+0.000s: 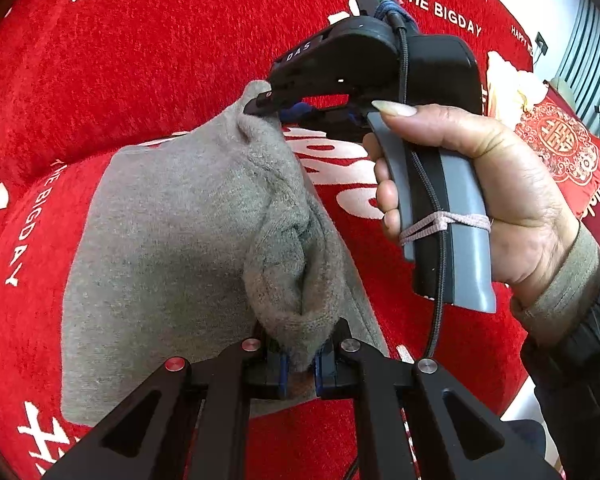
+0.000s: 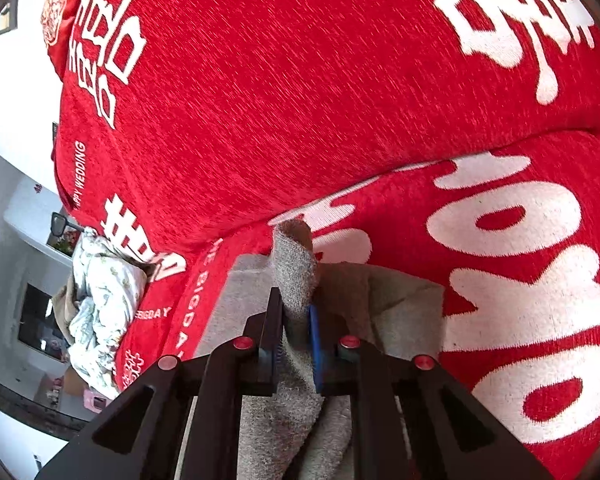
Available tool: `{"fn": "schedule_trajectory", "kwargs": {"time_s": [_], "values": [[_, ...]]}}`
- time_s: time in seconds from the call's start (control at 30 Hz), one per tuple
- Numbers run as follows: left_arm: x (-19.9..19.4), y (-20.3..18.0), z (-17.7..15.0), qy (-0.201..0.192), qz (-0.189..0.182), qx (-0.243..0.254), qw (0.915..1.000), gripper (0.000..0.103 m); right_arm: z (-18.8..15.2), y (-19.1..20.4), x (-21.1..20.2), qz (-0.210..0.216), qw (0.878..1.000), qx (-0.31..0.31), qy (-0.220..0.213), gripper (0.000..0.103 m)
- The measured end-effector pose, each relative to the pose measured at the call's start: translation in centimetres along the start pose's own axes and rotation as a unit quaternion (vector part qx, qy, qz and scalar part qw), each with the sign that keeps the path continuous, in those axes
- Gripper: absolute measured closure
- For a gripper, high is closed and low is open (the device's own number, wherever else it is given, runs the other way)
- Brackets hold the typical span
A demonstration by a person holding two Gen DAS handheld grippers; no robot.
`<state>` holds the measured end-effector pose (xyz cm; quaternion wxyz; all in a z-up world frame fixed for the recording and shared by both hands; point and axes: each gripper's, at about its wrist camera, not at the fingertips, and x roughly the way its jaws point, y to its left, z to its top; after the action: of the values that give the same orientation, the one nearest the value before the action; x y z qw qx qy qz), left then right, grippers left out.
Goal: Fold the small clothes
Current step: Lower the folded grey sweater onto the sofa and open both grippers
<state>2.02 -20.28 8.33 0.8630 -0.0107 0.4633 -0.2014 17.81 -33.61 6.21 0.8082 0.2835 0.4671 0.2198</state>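
Observation:
A small grey knit garment (image 1: 172,240) lies on a red sofa seat (image 1: 28,340). My left gripper (image 1: 300,368) is shut on a bunched near corner of it, lifted off the seat. My right gripper (image 1: 260,106) is seen from outside in the left wrist view, held by a hand (image 1: 480,184), and is shut on the far corner. In the right wrist view my right gripper (image 2: 294,320) pinches a raised fold of the grey garment (image 2: 296,268), with the rest of the cloth spread beneath.
The red sofa backrest (image 2: 300,80) with white lettering rises behind the seat. A crumpled white patterned cloth (image 2: 100,300) lies at the sofa's left end. A red embroidered cushion (image 1: 560,148) sits at the right.

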Motion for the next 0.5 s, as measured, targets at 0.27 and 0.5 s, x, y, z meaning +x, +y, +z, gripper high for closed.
{"fn": "schedule_trajectory", "kwargs": {"time_s": [0.27,0.5], "values": [[0.3,0.0,-0.1,0.002,0.000,-0.004,1.0000,0.093,-1.6,-3.5,1.1,0.029,0.995,0.078,0.049,0.066],[0.4,-0.3,-0.5,0.004,0.005,0.000,1.0000,0.093,-2.5,-3.4,2.8,0.034,0.995,0.071,0.054,0.046]]}}
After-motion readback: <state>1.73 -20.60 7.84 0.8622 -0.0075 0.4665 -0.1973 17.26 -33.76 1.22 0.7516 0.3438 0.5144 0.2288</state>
